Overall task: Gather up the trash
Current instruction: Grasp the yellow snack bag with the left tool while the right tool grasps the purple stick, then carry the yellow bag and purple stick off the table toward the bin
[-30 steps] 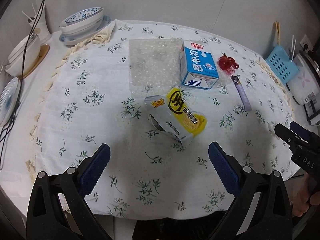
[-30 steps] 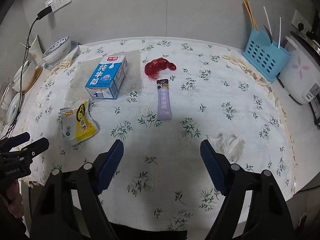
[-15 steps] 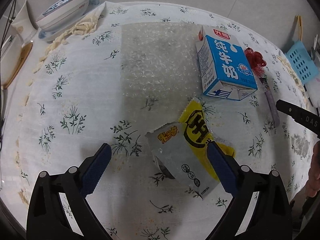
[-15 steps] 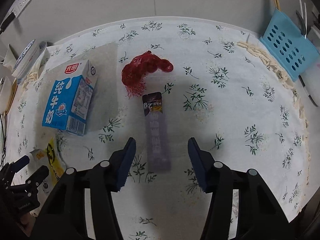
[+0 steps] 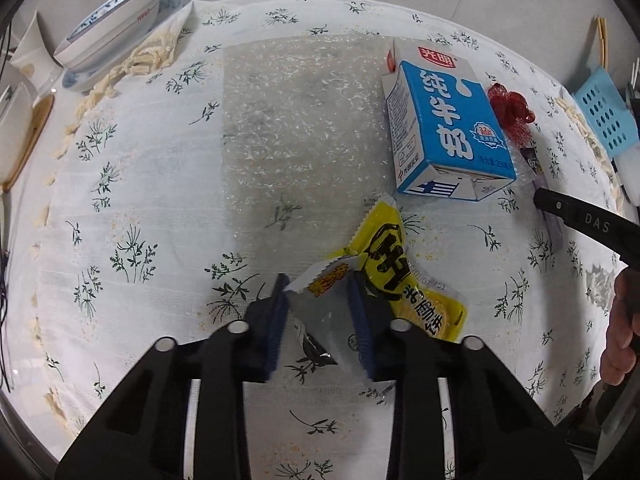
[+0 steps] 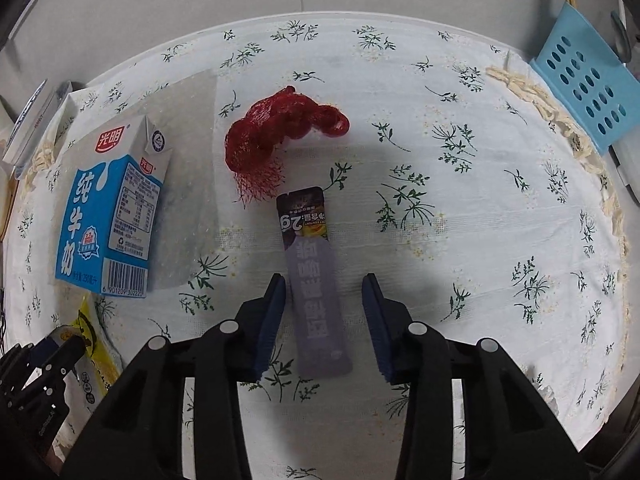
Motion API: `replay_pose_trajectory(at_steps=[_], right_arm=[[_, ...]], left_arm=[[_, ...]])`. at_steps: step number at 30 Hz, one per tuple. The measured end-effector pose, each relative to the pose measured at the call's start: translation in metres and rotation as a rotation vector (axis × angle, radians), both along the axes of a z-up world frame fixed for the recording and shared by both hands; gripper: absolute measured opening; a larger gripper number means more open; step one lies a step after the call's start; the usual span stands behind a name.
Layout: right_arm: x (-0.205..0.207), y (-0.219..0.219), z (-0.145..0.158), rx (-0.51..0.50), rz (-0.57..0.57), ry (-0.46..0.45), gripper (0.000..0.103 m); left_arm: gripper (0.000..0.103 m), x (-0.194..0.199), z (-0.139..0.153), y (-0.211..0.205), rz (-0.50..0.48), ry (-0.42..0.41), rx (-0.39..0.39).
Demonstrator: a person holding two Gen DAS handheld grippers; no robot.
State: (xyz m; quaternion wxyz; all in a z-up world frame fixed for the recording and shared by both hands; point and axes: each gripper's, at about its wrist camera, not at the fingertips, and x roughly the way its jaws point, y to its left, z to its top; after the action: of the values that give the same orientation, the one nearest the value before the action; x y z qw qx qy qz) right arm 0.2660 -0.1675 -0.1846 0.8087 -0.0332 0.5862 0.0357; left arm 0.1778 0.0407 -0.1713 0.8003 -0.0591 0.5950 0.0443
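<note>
My left gripper [image 5: 318,280] points steeply down with its jaws closing. Its blue pads pinch the silver end of a yellow-and-silver snack wrapper [image 5: 394,264], which buckles between them on the flowered cloth. My right gripper [image 6: 323,280] is also closing, astride a long purple sachet [image 6: 316,300] that lies flat. A gap still shows beside the right pad. A blue milk carton [image 6: 112,216] lies on its side to the left of the sachet, and a red mesh net [image 6: 280,132] lies just beyond it.
A clear bubble-wrap sheet [image 5: 296,120] lies beside the carton [image 5: 444,128]. A crumpled tissue [image 5: 598,284] sits near the table's right edge. Stacked bowls [image 5: 108,40] stand far left and a blue basket [image 6: 588,84] far right. A person's hand [image 5: 620,340] holds the right gripper.
Both grippers came down and forward over the table. The left jaws went from wide to pinching the snack wrapper. The right jaws narrowed around the purple sachet.
</note>
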Motion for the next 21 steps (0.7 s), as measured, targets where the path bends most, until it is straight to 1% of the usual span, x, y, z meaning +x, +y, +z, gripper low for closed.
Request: replay_pose_trajectory(at_steps=[1, 3, 6, 7, 12, 21], right_arm=[[0.001, 0.001, 0.000, -0.002, -0.004, -0.001, 0.033], [0.002, 0.003, -0.001, -0.015, -0.009, -0.003, 0.026], [0.002, 0.004, -0.001, -0.017, -0.009, -0.008, 0.021], [0.002, 0.004, -0.001, -0.020, -0.009, -0.009, 0.021], [0.001, 0.004, 0.000, -0.018, -0.009, -0.009, 0.019], [-0.009, -0.004, 0.011, -0.002, -0.020, -0.030, 0.017]], left_arm=[[0.016, 0.001, 0.000, 0.000, -0.003, -0.001, -0.003], [0.011, 0.000, 0.002, -0.001, -0.006, -0.006, -0.009], [0.005, 0.000, 0.002, -0.001, -0.014, -0.012, -0.018], [0.004, -0.001, 0.003, 0.000, -0.015, -0.014, -0.021], [0.003, -0.007, 0.007, -0.001, -0.018, -0.023, -0.038], [0.003, -0.013, 0.017, -0.005, -0.023, -0.046, -0.077]])
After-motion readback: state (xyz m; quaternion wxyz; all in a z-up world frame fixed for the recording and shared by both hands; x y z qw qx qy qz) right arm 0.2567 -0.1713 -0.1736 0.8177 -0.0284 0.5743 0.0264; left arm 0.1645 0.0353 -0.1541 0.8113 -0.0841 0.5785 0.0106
